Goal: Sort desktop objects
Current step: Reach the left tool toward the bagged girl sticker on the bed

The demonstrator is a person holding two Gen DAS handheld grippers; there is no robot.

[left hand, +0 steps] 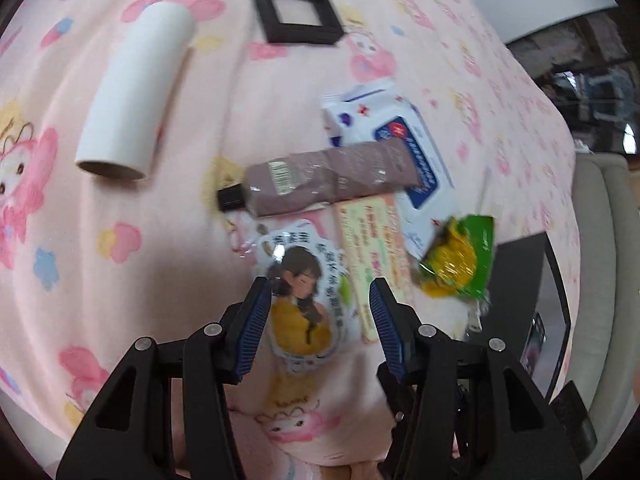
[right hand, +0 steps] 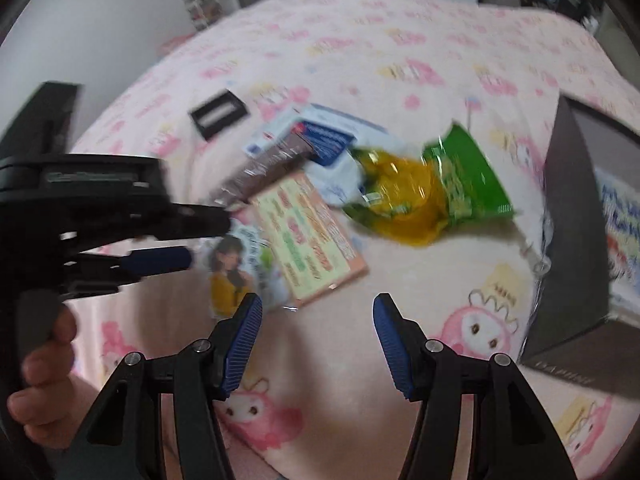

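pile of small things lay mid-worktop on the pink cartoon-print cloth (left hand: 120, 208): a die-cut plastic-wrapped card of a girl in yellow (left hand: 302, 296), a pale yellow-and-peach printed leaflet (left hand: 370, 248) just beside it, a mauve squeeze tube with black cap (left hand: 320, 184) lying across the leaflet's top and over a white-and-blue wet-wipe pack (left hand: 400, 136), and a green-and-yellow foil snack packet (left hand: 460, 260) touching the wipes.

left gripper (left hand: 316, 312) hung over the girl card, fingers (left hand: 252, 320) partly apart, nothing held. right gripper (right hand: 316, 320) stood over bare cloth near the leaflet, fingers partly apart, empty.

farther out: white cardboard tube (left hand: 128, 96), black square frame (left hand: 298, 12), dark open box (right hand: 576, 248) at the right.
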